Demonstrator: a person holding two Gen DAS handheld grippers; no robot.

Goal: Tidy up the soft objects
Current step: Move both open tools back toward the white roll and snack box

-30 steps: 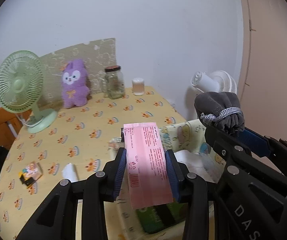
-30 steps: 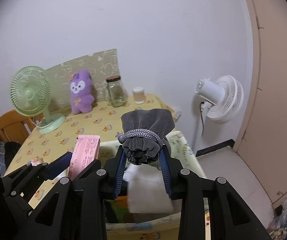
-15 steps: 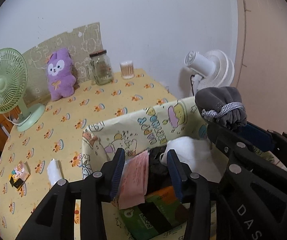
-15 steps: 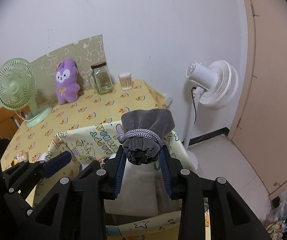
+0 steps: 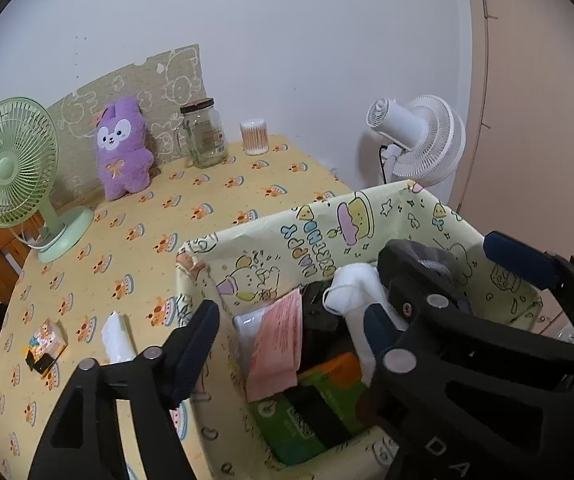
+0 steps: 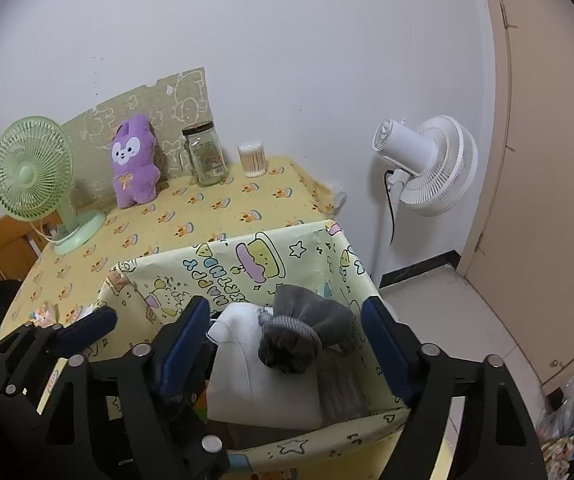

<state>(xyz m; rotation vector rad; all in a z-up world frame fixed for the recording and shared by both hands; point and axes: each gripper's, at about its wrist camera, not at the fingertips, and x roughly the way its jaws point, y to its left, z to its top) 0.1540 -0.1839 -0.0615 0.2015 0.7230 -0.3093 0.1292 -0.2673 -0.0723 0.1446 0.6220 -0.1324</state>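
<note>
A yellow cartoon-print fabric box stands at the table's near edge. My left gripper hovers over its left half with jaws opening. A pink packet leans inside the box between them, and neither pad touches it. Over the right half, my right gripper has its jaws opening too. A grey drawstring pouch rests on a white cloth in the box, free of both pads. A green carton lies at the bottom.
On the yellow tablecloth are a purple plush, a green desk fan, a glass jar, a cotton-swab tub, a small toy box and a white packet. A white floor fan stands beside the table.
Both grippers have opened over the box. The pink packet has slipped from the left jaws into the box, and the grey pouch has dropped from the right jaws onto the white cloth.
</note>
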